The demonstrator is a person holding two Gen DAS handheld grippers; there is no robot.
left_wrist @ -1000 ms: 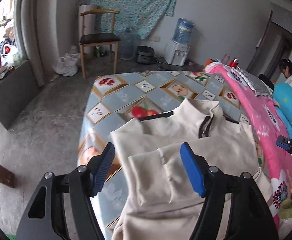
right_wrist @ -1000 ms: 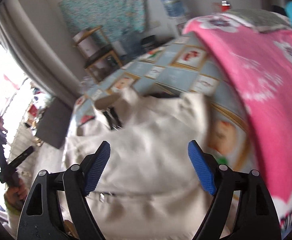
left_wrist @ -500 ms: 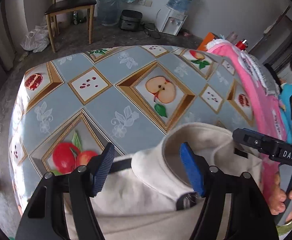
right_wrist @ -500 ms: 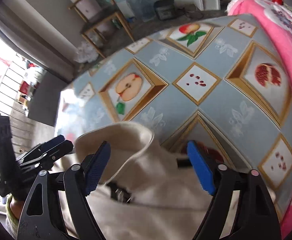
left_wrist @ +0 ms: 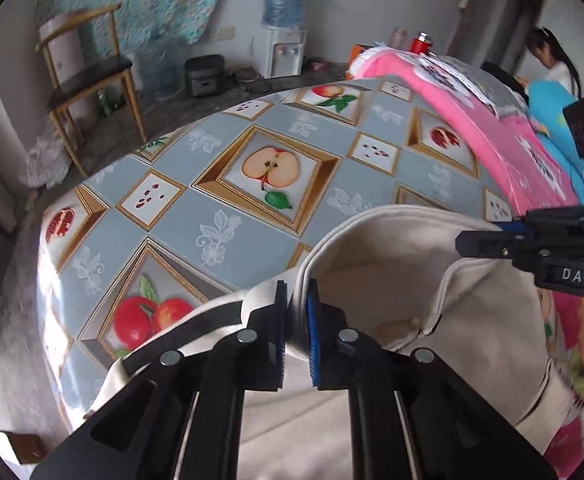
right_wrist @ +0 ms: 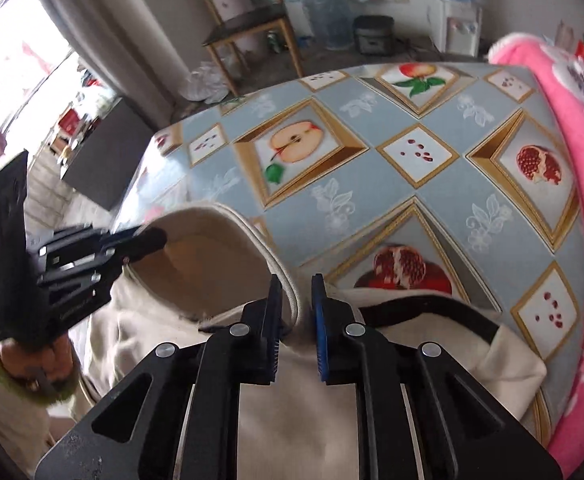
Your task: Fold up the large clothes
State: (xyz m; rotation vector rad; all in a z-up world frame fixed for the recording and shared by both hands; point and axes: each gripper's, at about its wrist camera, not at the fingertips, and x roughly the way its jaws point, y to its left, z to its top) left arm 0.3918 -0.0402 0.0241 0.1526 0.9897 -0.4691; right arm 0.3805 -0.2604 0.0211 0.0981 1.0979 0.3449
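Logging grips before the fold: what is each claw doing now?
Left claw: just closed, pinching the cream garment's collar.
Right claw: just closed on the collar's other side.

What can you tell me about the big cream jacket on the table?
The cream fleece-looking jacket lies on the blue fruit-patterned tablecloth, collar end away from the cameras. Its tall stand-up collar gapes open in a loop with a paler trimmed rim. A black strip runs beside the collar. The left hand-held gripper and right hand-held gripper have just closed, each pinching the collar rim on opposite sides. The cloth is soft and rumpled.
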